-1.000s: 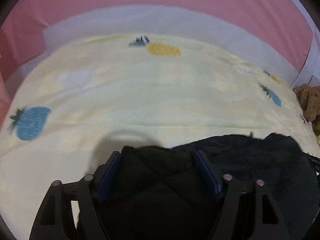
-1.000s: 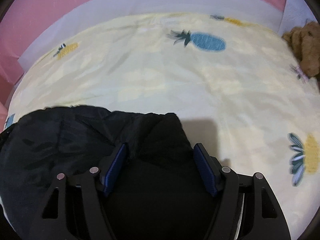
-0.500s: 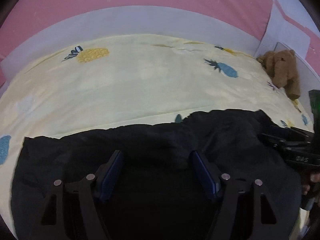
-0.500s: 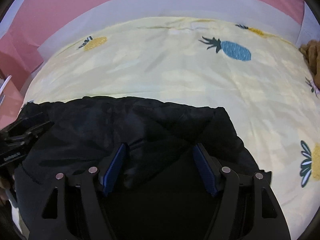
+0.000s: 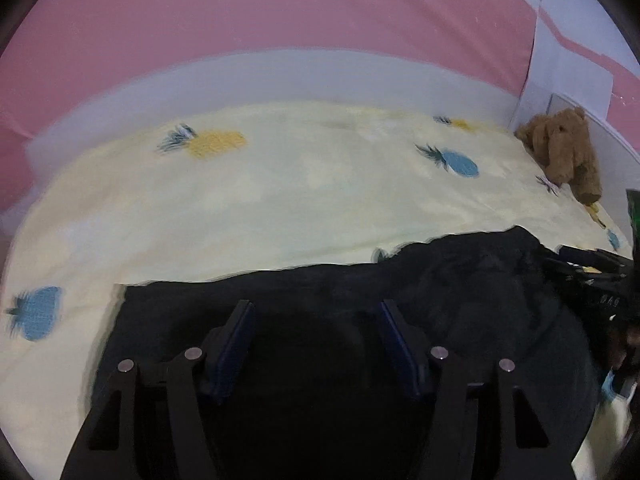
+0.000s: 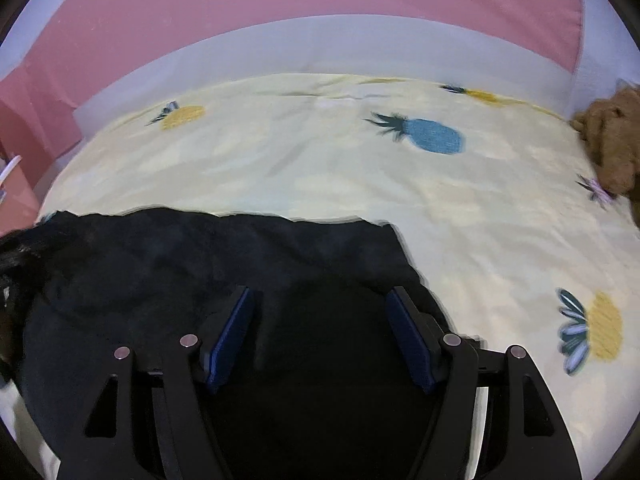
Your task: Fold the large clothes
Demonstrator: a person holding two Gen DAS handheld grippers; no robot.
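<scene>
- One black garment (image 5: 304, 300) is being spread on the pineapple-print bedsheet (image 5: 280, 200); one brown plush toy (image 5: 564, 152) is being kept at the right edge.
- Compared with a second earlier, more garment is being shown, pulled wider.
- The left gripper (image 5: 314, 334), angled downward, is being closed, garment lying between its jaws.
- The right gripper (image 6: 320, 322), angled downward, is being held wide over the garment (image 6: 200, 264); a grip cannot be told.

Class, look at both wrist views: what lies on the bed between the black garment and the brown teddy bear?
Only bare pineapple-print sheet lies between the black garment and the teddy bear. The left wrist view shows that stretch best.
</scene>
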